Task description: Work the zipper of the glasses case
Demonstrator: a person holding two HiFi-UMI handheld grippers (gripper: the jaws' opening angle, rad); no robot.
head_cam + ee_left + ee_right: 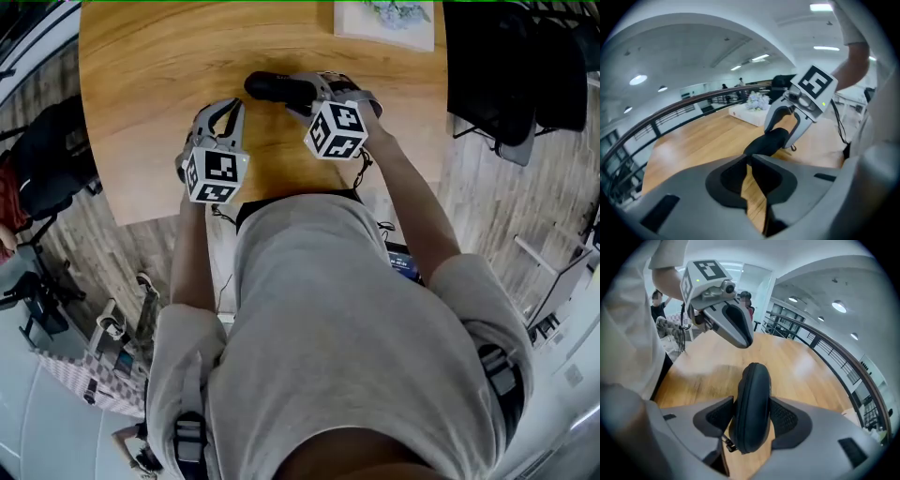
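Note:
A black zippered glasses case (752,399) stands on edge between the jaws of my right gripper (752,404), whose pads press on both of its sides. Its zipper runs along the left edge, and the small pull (725,442) hangs at the near end. In the head view the case (272,86) sticks out to the left of the right gripper (298,91), just over the wooden table (150,66). My left gripper (225,108) is shut on nothing, a little left of and nearer than the case. In the left gripper view its closed jaws (750,158) point at the case (769,139).
A white box with pale flowers (386,19) lies at the table's far edge. A black chair (511,66) stands to the right of the table. The table's near edge runs just in front of the person's body. People stand far behind the left gripper (726,319).

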